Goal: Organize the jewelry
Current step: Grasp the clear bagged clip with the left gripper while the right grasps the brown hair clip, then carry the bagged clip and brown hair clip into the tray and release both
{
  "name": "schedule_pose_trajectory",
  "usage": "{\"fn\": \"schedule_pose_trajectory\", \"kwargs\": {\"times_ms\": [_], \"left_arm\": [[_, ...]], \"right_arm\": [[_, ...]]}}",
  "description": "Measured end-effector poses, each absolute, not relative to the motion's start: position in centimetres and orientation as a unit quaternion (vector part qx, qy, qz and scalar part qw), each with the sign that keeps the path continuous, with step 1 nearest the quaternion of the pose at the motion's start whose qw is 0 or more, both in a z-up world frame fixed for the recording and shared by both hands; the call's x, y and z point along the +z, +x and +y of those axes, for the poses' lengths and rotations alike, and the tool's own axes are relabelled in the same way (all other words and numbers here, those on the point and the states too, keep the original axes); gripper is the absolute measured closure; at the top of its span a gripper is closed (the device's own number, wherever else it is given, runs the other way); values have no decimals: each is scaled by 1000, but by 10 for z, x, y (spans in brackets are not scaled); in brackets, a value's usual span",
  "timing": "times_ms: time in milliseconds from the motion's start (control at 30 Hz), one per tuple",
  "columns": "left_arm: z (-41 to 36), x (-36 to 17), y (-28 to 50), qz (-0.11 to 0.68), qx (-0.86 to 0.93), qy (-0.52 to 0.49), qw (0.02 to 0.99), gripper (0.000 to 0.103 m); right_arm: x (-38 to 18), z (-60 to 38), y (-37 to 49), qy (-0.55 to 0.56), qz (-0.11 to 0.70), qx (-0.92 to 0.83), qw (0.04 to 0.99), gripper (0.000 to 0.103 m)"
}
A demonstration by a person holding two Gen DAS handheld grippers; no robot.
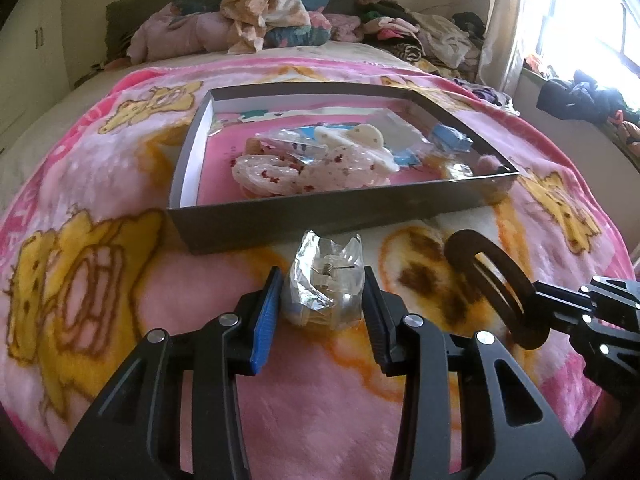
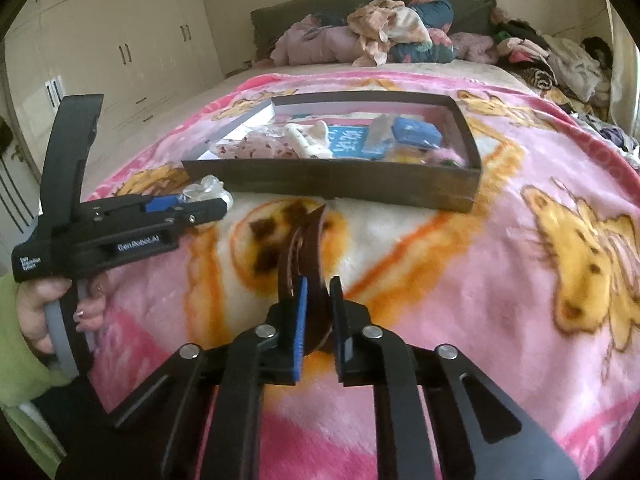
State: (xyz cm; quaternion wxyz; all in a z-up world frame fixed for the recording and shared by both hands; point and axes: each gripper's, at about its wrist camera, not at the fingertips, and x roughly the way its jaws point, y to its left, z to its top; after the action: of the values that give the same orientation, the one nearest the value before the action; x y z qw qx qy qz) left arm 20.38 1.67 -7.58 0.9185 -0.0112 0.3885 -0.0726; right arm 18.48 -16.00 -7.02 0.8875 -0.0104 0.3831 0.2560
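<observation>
Left wrist view: your left hand-held gripper [image 1: 320, 300] sits at 6 o'clock, jaws partly open w/ a clear plastic packet [image 1: 326, 280] between the pads; the packet touches the right pad, contact at the blue left pad unclear, so firm grip can't be confirmed. Packet rests on the pink bear-print blanket [image 1: 120, 160], just in front of the near wall of the dark shallow box [image 1: 320, 216]. Inside the box, toward 12 o'clock: a white bead string w/ red bits [image 1: 280, 172], a cream hair clip [image 1: 360, 136], a blue card [image 1: 450, 138] and clear wrappers, all piled together. At 3 o'clock, your right hand-held gripper [image 1: 536, 308] enters frame w/ a brown oval clip [image 1: 492, 280]. Right wrist view: the right hand-held gripper [image 2: 318, 312] has jaws nearly closed on the brown oval clip [image 2: 304, 248], which stands on edge and points toward 12 o'clock, lifted above the blanket [image 2: 520, 280], its tip near the box [image 2: 340, 184] front wall but apart from it. At 9 o'clock, your left hand [image 2: 60, 308], green sleeve, grips the left hand-held gripper [image 2: 208, 200] handle; the packet [image 2: 208, 192] shows at its tip. Clothes pile [image 2: 400, 36] lies at the head of the bed, 12 o'clock.
</observation>
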Motion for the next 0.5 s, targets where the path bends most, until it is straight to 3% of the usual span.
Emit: {"fn": "schedule_pose_trajectory", "kwargs": {"times_ms": [300,500], "left_arm": [[4,-63,197,378,-88,-6,922,72],[-1,-50,197,366,-95,-6,926,72]], "right_arm": [[-76,-151,210,-12,411,262,873,89],[-72,-144,219,-1,406,279,870,92]]}}
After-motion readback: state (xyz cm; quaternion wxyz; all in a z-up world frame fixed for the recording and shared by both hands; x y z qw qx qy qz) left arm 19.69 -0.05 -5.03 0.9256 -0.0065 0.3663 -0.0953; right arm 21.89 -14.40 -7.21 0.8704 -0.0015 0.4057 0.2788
